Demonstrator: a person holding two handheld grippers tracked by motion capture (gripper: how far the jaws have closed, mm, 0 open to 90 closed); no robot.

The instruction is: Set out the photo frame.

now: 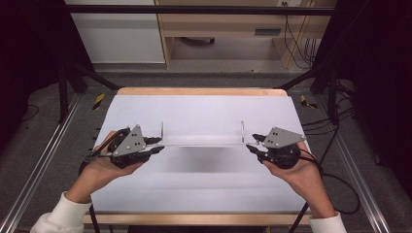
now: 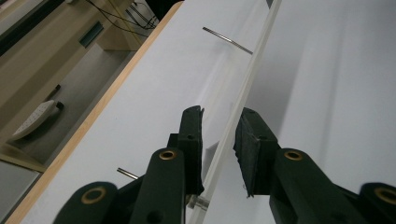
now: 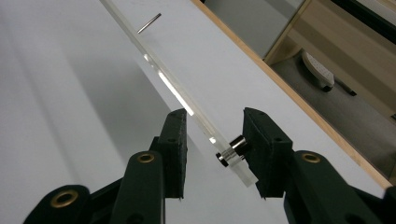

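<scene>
The clear acrylic plate (image 1: 201, 141) hung edge-on between both tools above the middle of the white bench (image 1: 204, 109), so thin and see-through from the high view that it read as little more than a pale line with two slim metal pins (image 1: 242, 131) standing up near its ends. The left tool (image 1: 156, 145) was at its left end; in the left gripper view the plate's edge (image 2: 233, 126) ran up between the black jaws, one pad looked pressed to it, the other seemed a sliver off, and whether it was truly clamped I couldn't tell. The right tool (image 1: 256, 144) was at the other end. In the right gripper view the plate (image 3: 182, 100) ended between the jaws, a small metal stud (image 3: 232, 151) through its corner touching the right-hand pad (image 3: 261, 144), the other pad standing clear, so a firm grip there was also unclear. The plate's underside and far end were cut off in both gripper views
</scene>
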